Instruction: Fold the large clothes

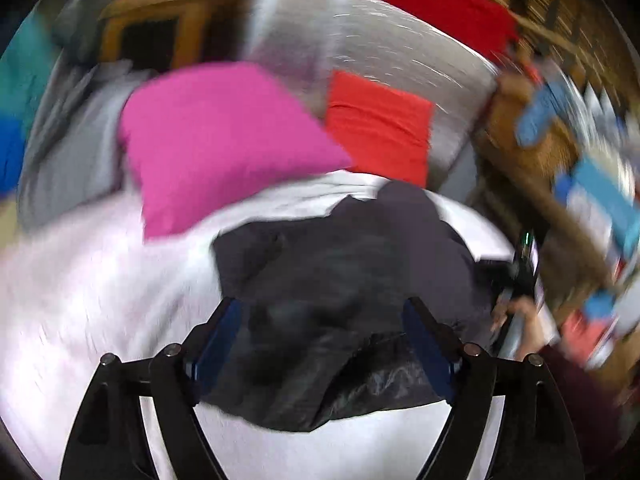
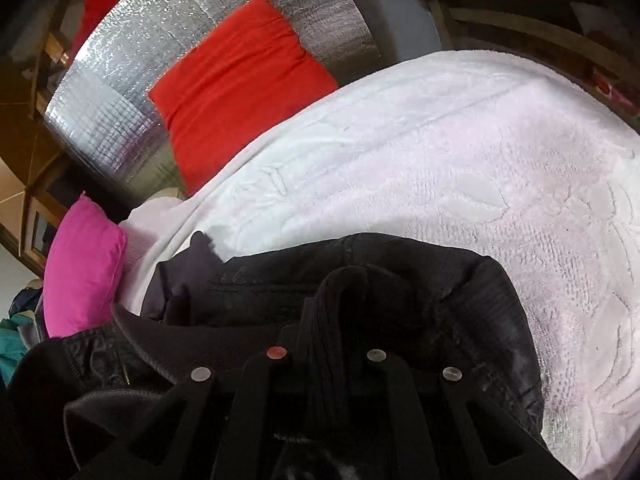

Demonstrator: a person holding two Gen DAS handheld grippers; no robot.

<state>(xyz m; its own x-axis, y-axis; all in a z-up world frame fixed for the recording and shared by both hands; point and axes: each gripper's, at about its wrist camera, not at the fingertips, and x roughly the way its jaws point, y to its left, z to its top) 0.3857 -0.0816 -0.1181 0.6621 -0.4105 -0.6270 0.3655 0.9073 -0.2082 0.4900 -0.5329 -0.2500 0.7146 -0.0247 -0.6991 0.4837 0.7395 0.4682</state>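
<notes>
A large black garment (image 1: 340, 272) lies crumpled on a white textured bedspread (image 1: 80, 300). In the blurred left wrist view my left gripper (image 1: 322, 340) hangs open just above it. Its blue pads (image 1: 218, 344) stand wide apart, with the cloth beneath them and nothing pinched. In the right wrist view my right gripper (image 2: 344, 292) is shut on a raised fold of the black garment (image 2: 460, 280). The cloth drapes over its fingers and hides the tips. At the garment's right edge a person's hand (image 1: 524, 320) holds that gripper.
A pink pillow (image 1: 224, 140) and an orange-red pillow (image 1: 380, 128) lean at the head of the bed against a silver foil sheet (image 1: 380, 48). Grey cloth (image 1: 72, 152) is piled at the left. Wooden furniture (image 1: 520, 152) stands on the right. The white bedspread (image 2: 440, 160) stretches away to the right.
</notes>
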